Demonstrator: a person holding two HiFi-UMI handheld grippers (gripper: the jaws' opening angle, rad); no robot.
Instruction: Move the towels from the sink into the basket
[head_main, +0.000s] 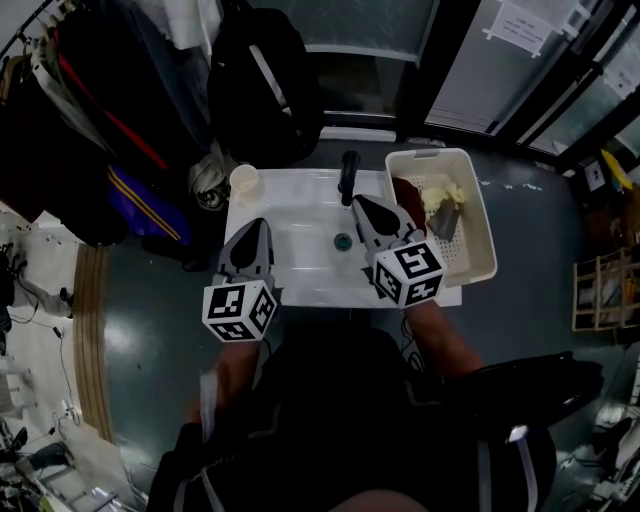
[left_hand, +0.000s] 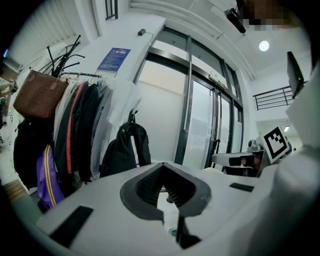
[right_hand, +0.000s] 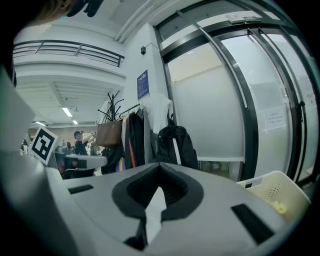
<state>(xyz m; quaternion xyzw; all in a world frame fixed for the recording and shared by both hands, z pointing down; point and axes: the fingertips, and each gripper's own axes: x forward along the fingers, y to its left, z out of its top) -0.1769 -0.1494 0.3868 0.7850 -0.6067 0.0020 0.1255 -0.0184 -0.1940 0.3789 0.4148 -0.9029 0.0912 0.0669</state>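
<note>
1. Hovering over the front edge of the sink (head_main: 300, 215) with the left gripper (head_main: 256, 226) and the right gripper (head_main: 360, 204), both pinched fully closed with nothing between the pads.
2. Checking the basin now: bare white all the way down to the drain (head_main: 343, 241), with no cloth to be seen from the head view.
3. Spotting the towels (head_main: 430, 198) heaped at the far end of the basket (head_main: 484, 250), hard against the sink's right edge: dark red, yellow and grey bunched together.
4. Judging the transfer finished, or very nearly so. Still worth sweeping a look along the sink's back edge behind the faucet (head_main: 348, 170) and into both far corners before calling it.
5. On finding a stray towel: open the nearer jaws wide first, come down from above, pinch a bunched fold rather than a flat hem, and lift clear of the rim before crossing right.
6. Mind the faucet when swinging the right gripper across; already poised close in front of it.
7. Let go well inside the basket's walls, never over the rim, to avoid leaving a corner trailing out.
8. Otherwise keep both grippers closed and draw back off the front edge without clipping the basket's near corner.
</note>
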